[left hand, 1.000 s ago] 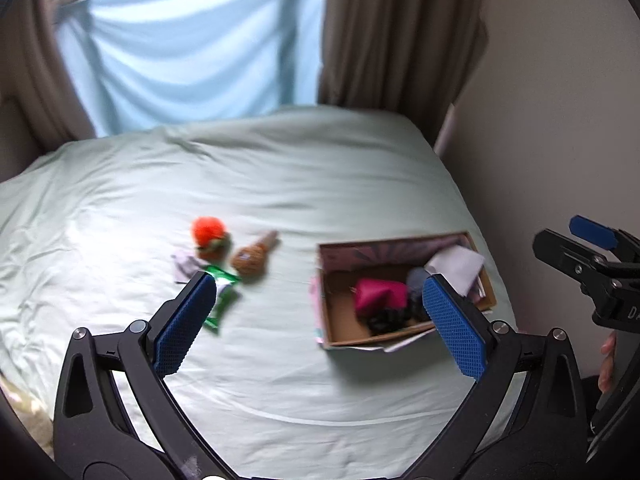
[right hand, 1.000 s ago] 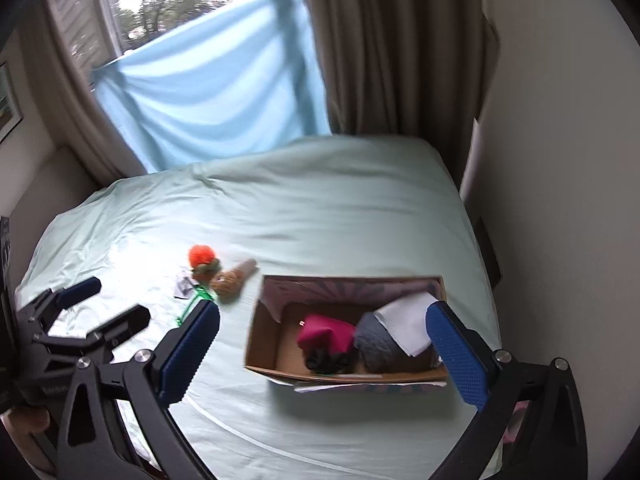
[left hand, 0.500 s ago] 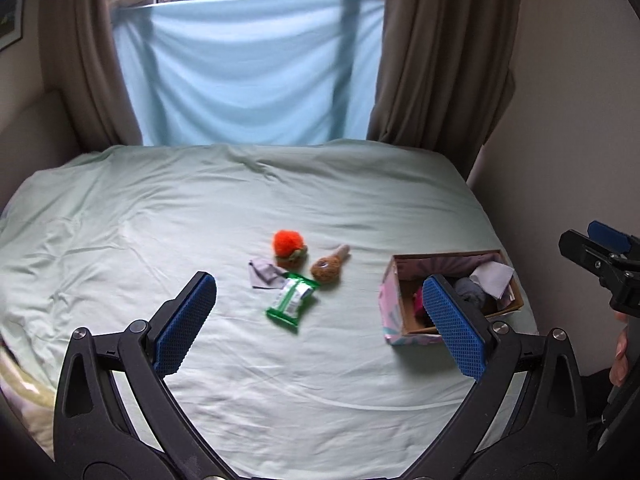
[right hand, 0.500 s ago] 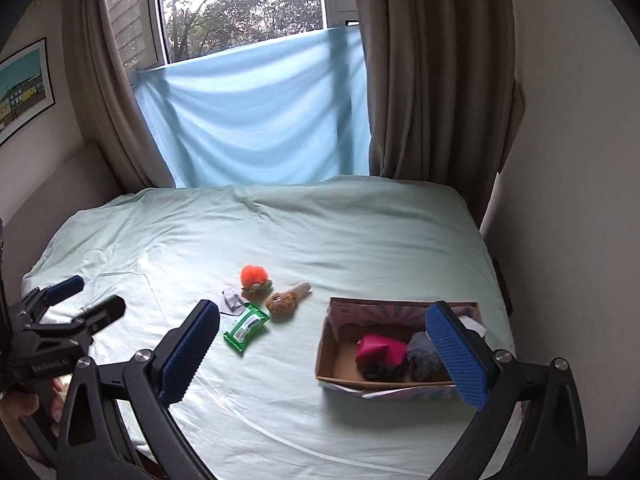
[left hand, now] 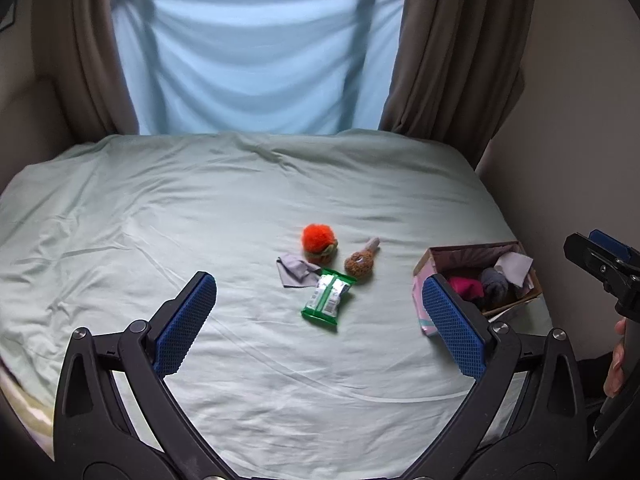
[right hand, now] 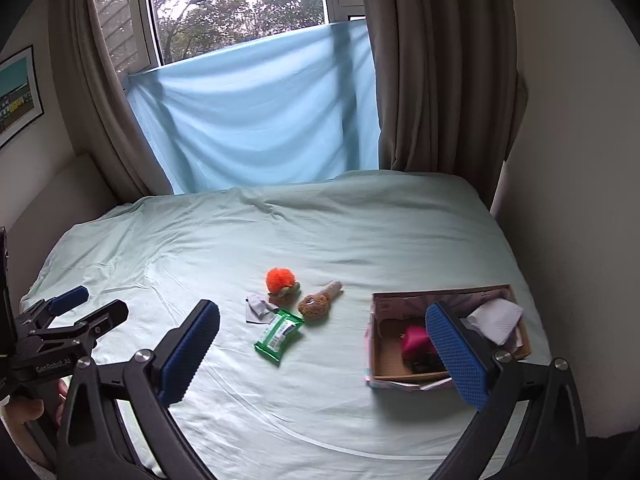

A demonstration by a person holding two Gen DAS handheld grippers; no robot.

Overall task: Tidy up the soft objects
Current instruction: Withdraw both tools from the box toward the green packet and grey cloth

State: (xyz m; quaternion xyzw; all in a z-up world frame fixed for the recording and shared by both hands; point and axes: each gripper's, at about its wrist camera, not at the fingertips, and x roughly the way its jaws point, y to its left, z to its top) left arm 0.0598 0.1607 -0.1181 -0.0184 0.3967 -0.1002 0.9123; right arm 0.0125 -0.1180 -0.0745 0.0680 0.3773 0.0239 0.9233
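On the pale green bed [left hand: 200, 208] lie an orange pom-pom toy [left hand: 318, 239], a brown plush toy [left hand: 360, 263], a small grey cloth [left hand: 294, 271] and a green wipes packet [left hand: 329, 298]. A cardboard box [left hand: 426, 264] at the right holds a pink item [left hand: 464, 286], a grey item and a white cloth [left hand: 516, 266]. The same things show in the right wrist view: pom-pom [right hand: 281, 280], plush [right hand: 318, 304], packet [right hand: 279, 334], box [right hand: 376, 344]. My left gripper [left hand: 318, 328] is open and empty, well short of the objects. My right gripper [right hand: 322, 354] is open and empty.
The bed meets a wall [right hand: 580, 200] on the right. Brown curtains [right hand: 432, 64] and a blue sheet [right hand: 256, 120] hang over the window behind. A framed picture [right hand: 18, 96] hangs on the left wall. The box sits near the bed's right edge.
Both grippers have pulled back and tilted up from the box. The bed, window and loose objects now show farther off. Both stay open and empty.
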